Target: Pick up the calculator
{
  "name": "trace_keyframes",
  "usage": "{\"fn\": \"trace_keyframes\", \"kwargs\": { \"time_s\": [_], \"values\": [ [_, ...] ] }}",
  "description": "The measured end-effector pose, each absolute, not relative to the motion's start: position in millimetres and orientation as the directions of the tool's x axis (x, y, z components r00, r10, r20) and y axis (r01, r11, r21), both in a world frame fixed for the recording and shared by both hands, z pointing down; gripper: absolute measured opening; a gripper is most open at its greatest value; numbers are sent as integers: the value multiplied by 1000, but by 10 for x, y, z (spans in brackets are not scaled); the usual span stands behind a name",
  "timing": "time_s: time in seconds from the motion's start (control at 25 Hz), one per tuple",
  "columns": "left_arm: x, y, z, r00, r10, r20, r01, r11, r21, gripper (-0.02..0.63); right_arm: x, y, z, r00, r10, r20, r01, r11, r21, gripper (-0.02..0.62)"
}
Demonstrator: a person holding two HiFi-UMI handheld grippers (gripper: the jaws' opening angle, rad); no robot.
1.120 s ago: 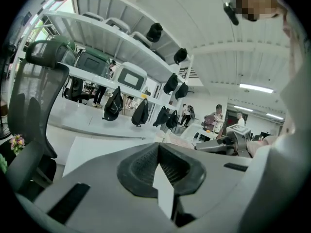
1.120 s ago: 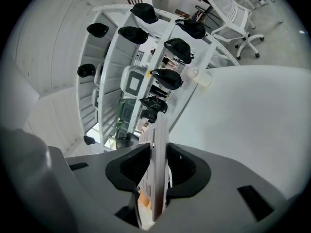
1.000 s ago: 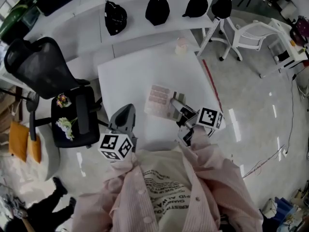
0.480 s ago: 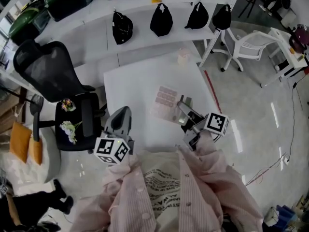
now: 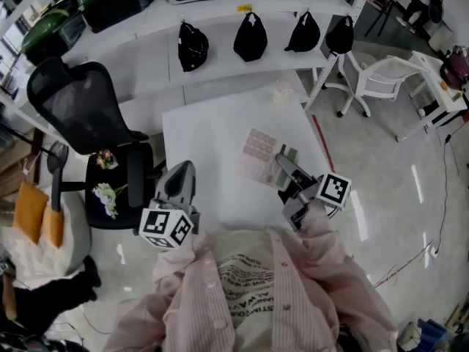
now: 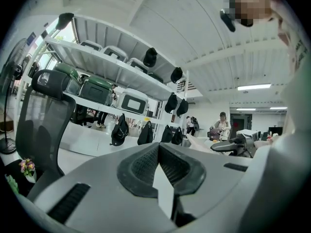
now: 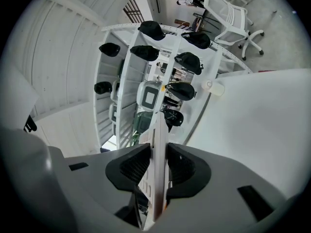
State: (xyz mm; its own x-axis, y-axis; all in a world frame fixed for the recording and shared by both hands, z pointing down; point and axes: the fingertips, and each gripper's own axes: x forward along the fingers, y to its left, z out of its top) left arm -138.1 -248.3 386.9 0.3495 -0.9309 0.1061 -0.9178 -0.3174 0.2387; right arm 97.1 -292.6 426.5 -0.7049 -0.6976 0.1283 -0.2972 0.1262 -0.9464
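The right tool (image 5: pixel 283 166) had lifted further, pinching the calculator (image 5: pixel 256 155) edge-on ahead of its tips and clear of the tabletop (image 5: pixel 212 130) below, so pickup looked achieved; the left tool (image 5: pixel 183 174) stayed pressed together, empty

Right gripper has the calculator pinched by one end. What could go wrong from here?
1. The right gripper clamps only one end of the calculator. Most of it sticks out past the jaws, so it may pivot or slip out.
2. The left gripper is shut and empty, off to the side, so nothing backs up the hold.
3. A forward swing could knock the small pale object at the far edge of the table.
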Motion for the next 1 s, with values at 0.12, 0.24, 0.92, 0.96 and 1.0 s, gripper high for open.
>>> {"fn": "trace_keyframes", "kwargs": {
  "time_s": [0.12,0.24,0.92,0.96,1.0],
  "values": [
    [-1398,-2481,3866,345,-933,107,-920,-313,235,2,970,-2932,4258,-704,-699,125,-293,125,-948,109],
    [-1444,-2472,3879,338,-935,108,-922,-306,236,2,939,-2925,4254,-704,-699,122,-288,125,-949,109],
    [-1523,-2477,3942,329,-936,126,-926,-294,237,2,899,-2912,4265,-697,-706,122,-285,116,-952,109],
    [-1526,-2481,3945,329,-936,126,-926,-293,237,1,901,-2916,4264,-697,-707,122,-285,117,-951,109],
    [-1529,-2485,3948,328,-936,125,-926,-293,237,2,901,-2920,4262,-697,-707,122,-286,117,-951,109]
  ]
}}
